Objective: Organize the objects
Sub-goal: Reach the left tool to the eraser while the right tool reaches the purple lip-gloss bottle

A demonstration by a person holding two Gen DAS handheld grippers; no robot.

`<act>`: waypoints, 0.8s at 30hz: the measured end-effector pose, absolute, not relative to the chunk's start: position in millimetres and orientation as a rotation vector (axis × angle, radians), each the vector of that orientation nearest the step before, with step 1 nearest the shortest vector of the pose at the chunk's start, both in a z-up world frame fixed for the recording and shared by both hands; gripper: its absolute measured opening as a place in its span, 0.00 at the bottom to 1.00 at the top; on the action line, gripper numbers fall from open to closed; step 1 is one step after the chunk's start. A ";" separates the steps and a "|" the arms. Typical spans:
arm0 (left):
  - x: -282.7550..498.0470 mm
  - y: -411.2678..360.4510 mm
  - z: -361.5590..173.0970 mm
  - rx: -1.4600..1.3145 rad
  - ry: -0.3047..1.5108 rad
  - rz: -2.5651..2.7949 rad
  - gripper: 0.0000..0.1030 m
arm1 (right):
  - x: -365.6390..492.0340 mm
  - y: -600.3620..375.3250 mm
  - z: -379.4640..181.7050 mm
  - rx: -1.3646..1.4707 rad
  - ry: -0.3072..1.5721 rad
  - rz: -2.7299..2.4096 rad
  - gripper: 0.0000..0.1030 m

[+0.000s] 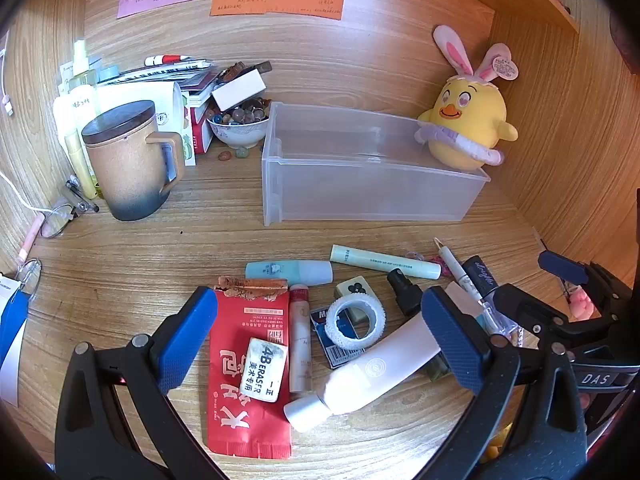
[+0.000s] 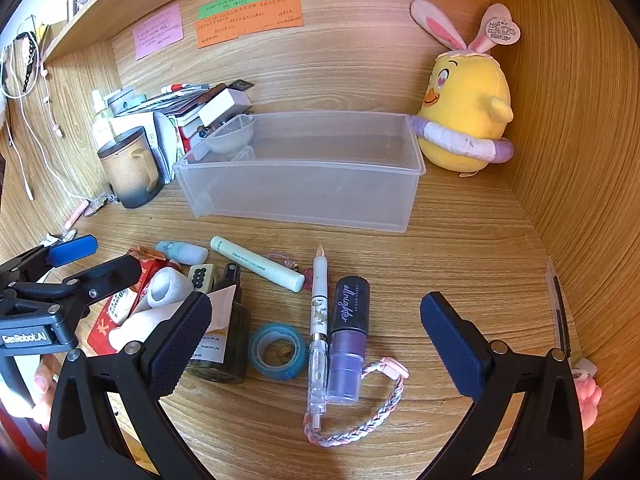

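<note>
Left wrist view: left tongs (image 1: 320,340) gape, tilted down over a glossy red sachet (image 1: 248,376) and smooth white tube (image 1: 372,372). Right tongs (image 2: 316,340) gape over a pen (image 2: 319,320), perhaps plastic, on the woodgrain tabletop (image 2: 460,248) before the translucent bin (image 2: 300,184).

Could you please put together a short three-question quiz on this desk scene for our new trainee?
1. True or false: the clear plastic bin already holds some of the small items.
2. Multiple choice: what lies on the red packet? A) an eraser B) a tape roll C) a pen
3. Fill in: both the left gripper and the right gripper have their jaws ____.

Key:
1. False; nothing can be seen inside it.
2. A, the white eraser.
3. Open; neither holds anything.
</note>
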State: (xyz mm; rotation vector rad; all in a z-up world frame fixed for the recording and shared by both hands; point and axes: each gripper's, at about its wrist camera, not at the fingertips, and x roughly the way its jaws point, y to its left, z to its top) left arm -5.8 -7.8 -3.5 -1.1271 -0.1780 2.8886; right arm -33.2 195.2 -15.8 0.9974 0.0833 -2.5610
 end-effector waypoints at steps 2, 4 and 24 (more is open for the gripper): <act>-4.9 -7.6 -3.8 -1.128 -0.178 2.883 1.00 | -31.5 194.9 -15.4 0.994 0.084 -2.562 1.00; -4.9 -7.0 -3.9 -1.131 -0.179 2.878 1.00 | -31.5 194.9 -15.0 0.993 0.085 -2.563 1.00; -3.9 -5.6 -5.6 -1.141 -0.185 2.871 1.00 | -31.2 196.5 -17.3 1.006 0.053 -2.542 1.00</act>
